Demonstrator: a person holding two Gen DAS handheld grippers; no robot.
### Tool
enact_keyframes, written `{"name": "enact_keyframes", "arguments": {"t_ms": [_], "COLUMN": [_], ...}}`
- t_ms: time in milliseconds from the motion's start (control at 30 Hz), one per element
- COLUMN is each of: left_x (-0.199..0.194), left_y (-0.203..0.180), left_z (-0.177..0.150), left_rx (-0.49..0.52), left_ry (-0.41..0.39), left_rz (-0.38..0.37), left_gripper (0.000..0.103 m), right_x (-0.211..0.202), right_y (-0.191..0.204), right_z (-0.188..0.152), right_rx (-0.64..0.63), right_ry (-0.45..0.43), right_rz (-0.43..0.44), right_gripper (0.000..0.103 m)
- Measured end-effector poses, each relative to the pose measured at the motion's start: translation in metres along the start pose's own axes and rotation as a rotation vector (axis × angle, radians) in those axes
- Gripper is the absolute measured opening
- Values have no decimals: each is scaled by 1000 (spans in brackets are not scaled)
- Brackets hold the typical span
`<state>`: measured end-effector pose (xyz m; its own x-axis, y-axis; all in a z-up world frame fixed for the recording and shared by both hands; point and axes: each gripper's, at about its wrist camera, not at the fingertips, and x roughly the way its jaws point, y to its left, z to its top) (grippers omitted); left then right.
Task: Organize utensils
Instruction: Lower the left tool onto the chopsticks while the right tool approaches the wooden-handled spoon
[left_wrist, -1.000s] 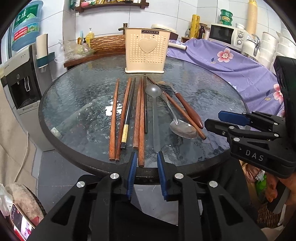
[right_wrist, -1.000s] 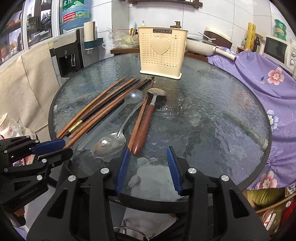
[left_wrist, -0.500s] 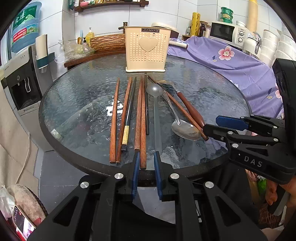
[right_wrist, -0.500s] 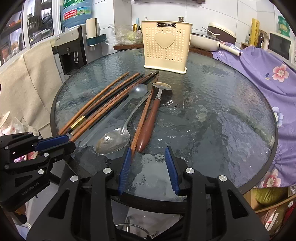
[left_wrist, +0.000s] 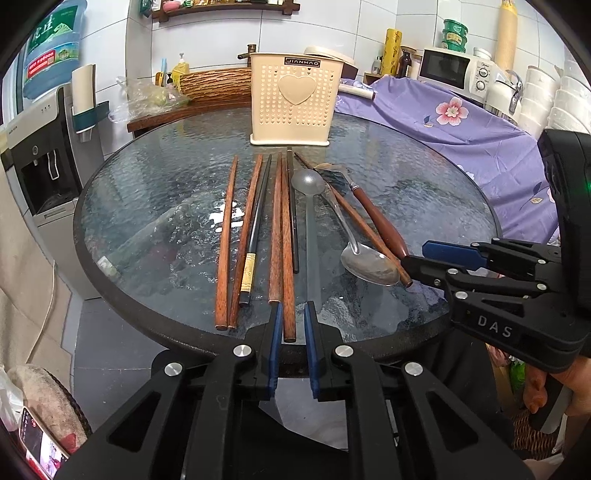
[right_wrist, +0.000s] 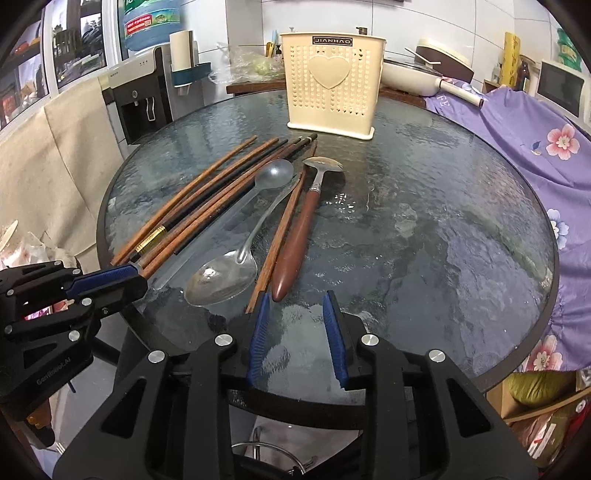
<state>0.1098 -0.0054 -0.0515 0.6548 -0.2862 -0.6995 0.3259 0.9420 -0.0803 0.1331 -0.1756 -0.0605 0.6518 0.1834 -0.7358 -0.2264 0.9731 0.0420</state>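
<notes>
1. the near ends of the wooden chopsticks (left_wrist: 284, 240) are partly hidden: the left gripper (left_wrist: 291, 314) stands at the near edge of the glass table (left_wrist: 424, 192), its blue pads nearly together around the end of one brown chopstick; whether they press it i cannot tell.
2. the right gripper (right_wrist: 297, 306), near the table's near edge, is closing its jaws, with only bare glass between them; the tips of the wood-handled spoon (right_wrist: 299, 236) and a lone chopstick lie just ahead of its left pad.
3. the table top is round, rippled glass with a dark rim.
4. a metal spoon (left_wrist: 365, 258) and a clear plastic spoon (left_wrist: 308, 184), hard to make out against the glass, lie beside the chopsticks mid-table.
5. a cream perforated utensil holder (left_wrist: 295, 99) with a raised heart stands at the far edge, labelled "jianhao".
6. the right gripper's body reads "das".
</notes>
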Motion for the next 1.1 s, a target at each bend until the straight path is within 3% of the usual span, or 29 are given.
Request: {"name": "enact_keyframes", "arguments": {"t_ms": [400,733,1100], "left_x": [5,7,6], "left_y": [-4,-13,-10], "left_z": [4,7,5], "left_rx": [10,70,57], "left_ry": [-2,52,36], "left_rz": [3,38,49], "left_gripper": [12,11,7], "right_x": [9,12,8], "right_y": [3,1,-2], "right_z": [10,16,8], "right_rx": [7,-13,-11], "right_ry": [10,59,3], "right_rz": [-23,-26,-11], "right_gripper": [29,15,15]}}
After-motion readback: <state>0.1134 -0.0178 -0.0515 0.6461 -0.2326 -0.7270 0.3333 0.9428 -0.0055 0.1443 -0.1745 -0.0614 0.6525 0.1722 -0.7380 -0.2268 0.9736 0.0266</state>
